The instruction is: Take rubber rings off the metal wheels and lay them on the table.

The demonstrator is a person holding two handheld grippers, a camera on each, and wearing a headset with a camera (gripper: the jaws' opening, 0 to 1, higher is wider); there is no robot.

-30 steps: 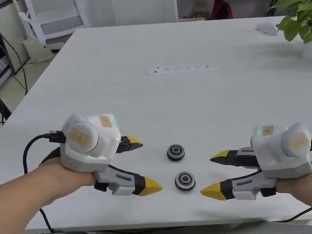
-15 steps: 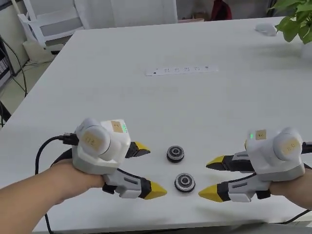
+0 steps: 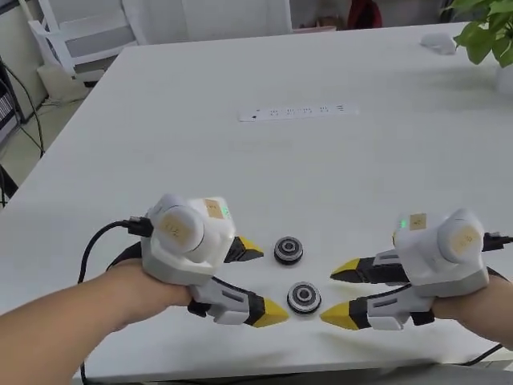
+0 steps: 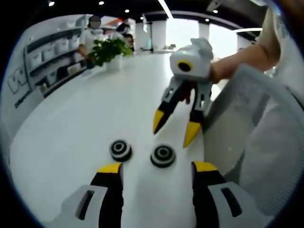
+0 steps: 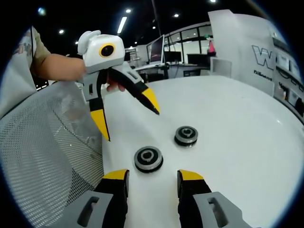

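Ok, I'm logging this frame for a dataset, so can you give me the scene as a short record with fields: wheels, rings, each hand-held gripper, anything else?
wheels: near wheel and far wheel, flat on the white table, apart
rubber rings: one dark ring around each wheel, none taken off
left hand-held gripper: open, empty, beside the near wheel, not touching
right hand-held gripper: open, empty, opposite side, not touching
other: power strip farther back; plant at far corner
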